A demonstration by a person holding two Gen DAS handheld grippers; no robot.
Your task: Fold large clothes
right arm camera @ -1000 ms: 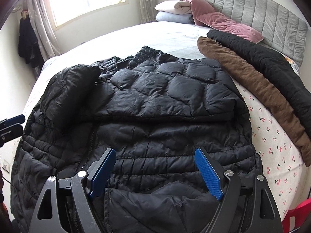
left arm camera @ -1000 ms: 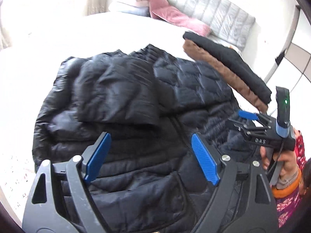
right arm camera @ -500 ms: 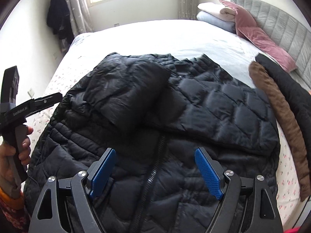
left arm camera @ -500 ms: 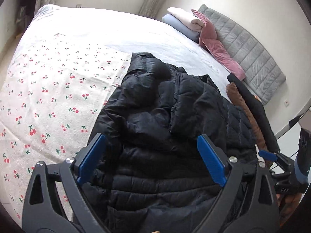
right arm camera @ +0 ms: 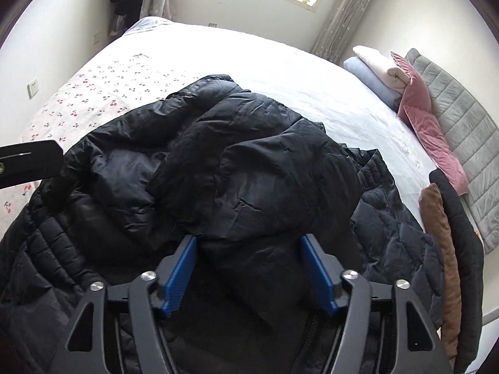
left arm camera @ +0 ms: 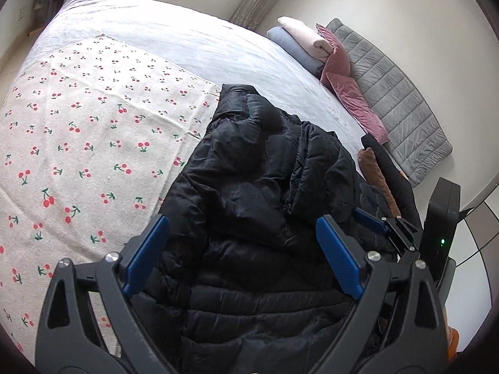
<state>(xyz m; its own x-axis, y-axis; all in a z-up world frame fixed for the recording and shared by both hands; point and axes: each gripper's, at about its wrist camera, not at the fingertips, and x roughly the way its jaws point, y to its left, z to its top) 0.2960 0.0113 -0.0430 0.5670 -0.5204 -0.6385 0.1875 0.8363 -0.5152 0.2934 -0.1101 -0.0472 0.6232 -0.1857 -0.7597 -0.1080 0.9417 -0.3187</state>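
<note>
I see the jacket (right arm camera: 237, 193) at centre on the bed (left arm camera: 93, 143), both sleeves folded in over its front; the body is left to fold. My left gripper (left arm camera: 243, 258) gapes wide, my right gripper (right arm camera: 249, 268) narrower, both empty above the hem at 6 o'clock.

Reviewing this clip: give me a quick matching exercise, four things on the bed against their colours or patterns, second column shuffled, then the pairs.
Things:
1. puffer jacket
2. velvet cushion
3. headboard pad
4. bedsheet

Colours:
A. grey, quilted
B. white with red cherries
C. black
D. dusty pink

Pairs: 1-C, 2-D, 3-A, 4-B
</note>
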